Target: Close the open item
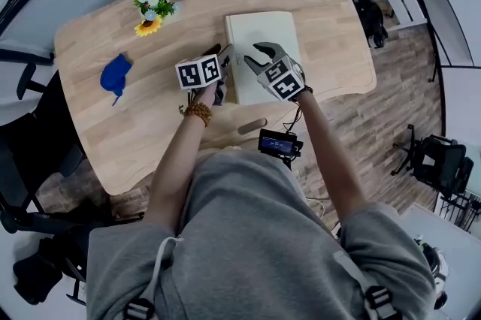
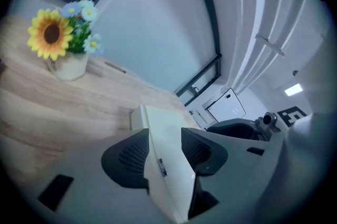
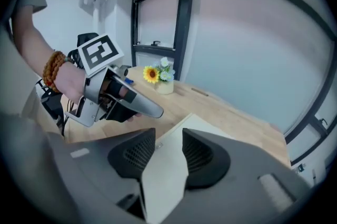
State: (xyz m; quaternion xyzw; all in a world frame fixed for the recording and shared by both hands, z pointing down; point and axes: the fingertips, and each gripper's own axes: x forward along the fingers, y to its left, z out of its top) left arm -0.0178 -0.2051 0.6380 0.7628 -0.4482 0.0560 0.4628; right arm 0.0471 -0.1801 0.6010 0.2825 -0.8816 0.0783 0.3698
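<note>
Book (image 1: 264, 37) noted flat and seemingly shut on the table (image 1: 143, 138), edge pinched between fingers of the left gripper (image 2: 164, 136), those of the right gripper (image 3: 168, 136) being opened about its cover; only release judged left.

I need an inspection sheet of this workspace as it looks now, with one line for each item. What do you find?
Surface: light wooden table with rounded edges.
Job's things: white book lies flat on the table and appears closed.
Clutter: flower pot and a blue object, both apart from the book.
Grippers: left gripper fingers appear shut on the book's edge; right gripper fingers are opening over the book, not pressing it.
Cables: thin dark cable hangs near the right gripper, above a black device at the table's near edge.
Surroundings: wood floor, black chair.
</note>
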